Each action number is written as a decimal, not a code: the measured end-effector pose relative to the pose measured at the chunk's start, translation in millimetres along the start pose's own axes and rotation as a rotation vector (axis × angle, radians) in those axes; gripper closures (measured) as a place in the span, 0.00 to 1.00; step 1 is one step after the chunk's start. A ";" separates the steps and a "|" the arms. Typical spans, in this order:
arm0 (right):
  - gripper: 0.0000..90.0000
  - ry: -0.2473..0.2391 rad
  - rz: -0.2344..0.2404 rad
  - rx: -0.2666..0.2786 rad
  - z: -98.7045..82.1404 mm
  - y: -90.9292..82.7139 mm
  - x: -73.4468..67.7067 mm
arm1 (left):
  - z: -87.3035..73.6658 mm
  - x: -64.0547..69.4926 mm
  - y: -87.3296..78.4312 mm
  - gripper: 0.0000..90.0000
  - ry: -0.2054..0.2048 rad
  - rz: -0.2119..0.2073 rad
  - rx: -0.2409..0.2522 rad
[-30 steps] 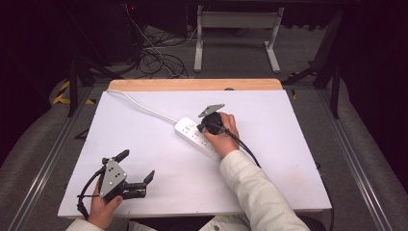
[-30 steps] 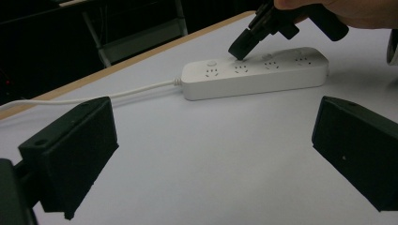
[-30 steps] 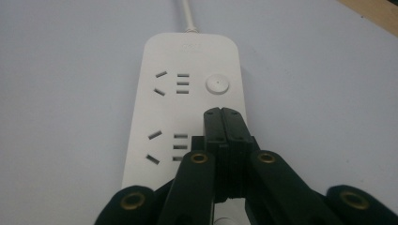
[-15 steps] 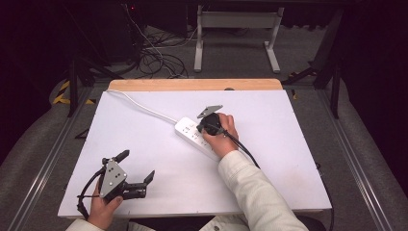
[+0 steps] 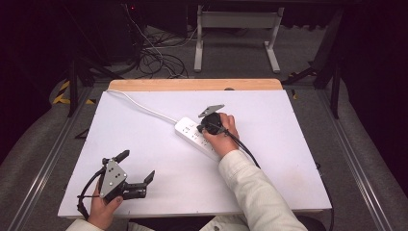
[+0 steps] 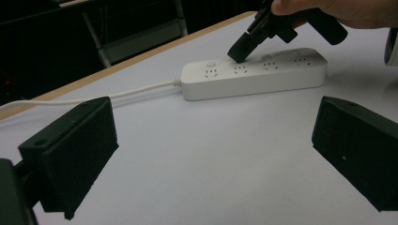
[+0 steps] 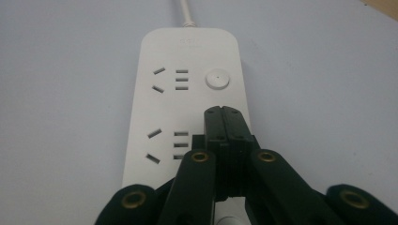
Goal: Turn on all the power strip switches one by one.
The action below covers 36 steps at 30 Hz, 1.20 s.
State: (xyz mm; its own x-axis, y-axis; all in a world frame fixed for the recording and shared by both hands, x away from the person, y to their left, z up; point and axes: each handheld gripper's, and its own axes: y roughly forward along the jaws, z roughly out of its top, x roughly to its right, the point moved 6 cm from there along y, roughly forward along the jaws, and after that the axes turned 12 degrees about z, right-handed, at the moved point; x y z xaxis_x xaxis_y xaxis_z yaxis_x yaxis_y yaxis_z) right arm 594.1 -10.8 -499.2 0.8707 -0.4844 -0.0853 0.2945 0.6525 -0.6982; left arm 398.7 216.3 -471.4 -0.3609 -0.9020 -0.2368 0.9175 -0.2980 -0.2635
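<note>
A white power strip (image 5: 192, 134) lies slantwise near the middle of the white table, and its cable (image 5: 144, 108) runs off to the far left corner. A hand holds my right gripper (image 5: 207, 127) over the strip's cable end, shut, with nothing between its jaws. In the right gripper view the closed tips (image 7: 223, 115) point down at the strip (image 7: 164, 103) just short of its round button (image 7: 218, 79). From the left gripper view those tips (image 6: 239, 50) stand on or just above the strip (image 6: 263, 77). My left gripper (image 5: 136, 165) stays open and empty near the front left of the table, with its jaws (image 6: 211, 154) wide apart.
The white table (image 5: 288, 144) has a wooden strip (image 5: 192, 84) along its far edge. Behind it, on the dark floor, are tangled cables (image 5: 159, 57) and a metal stand (image 5: 235, 33). A black cable (image 5: 245, 149) trails from the right gripper along the sleeve.
</note>
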 end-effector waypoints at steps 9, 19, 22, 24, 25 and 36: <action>1.00 -0.002 0.032 0.145 17.1 -17.6 -7.0 | 0.0 -1.9 -0.2 0.01 0.001 0.004 0.000; 1.00 -0.058 0.018 0.170 40.1 -31.4 -18.0 | 0.2 -1.4 -0.3 0.01 0.001 0.005 0.001; 1.00 -0.056 0.022 0.166 41.2 -30.3 -18.6 | 0.1 -1.4 -0.4 0.01 -0.003 0.003 0.001; 1.00 -0.055 0.023 0.166 42.3 -29.3 -18.2 | 0.1 -1.4 -0.2 0.01 -0.005 0.002 0.002; 1.00 -0.056 0.022 0.164 42.8 -28.8 -17.6 | 0.0 -1.4 -0.2 0.01 -0.004 0.002 0.001; 1.00 -0.030 0.027 0.119 41.3 -2.2 -8.5 | 0.4 -1.9 -0.5 0.01 -0.001 0.004 0.006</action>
State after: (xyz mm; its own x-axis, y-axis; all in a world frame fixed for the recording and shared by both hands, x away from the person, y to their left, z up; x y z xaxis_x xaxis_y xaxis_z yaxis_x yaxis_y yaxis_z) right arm 602.3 16.0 -467.5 0.8899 -0.4489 -0.0802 0.3137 0.7303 -0.6068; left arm 399.0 218.0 -470.5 -0.3568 -0.9035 -0.2373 0.9200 -0.2958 -0.2571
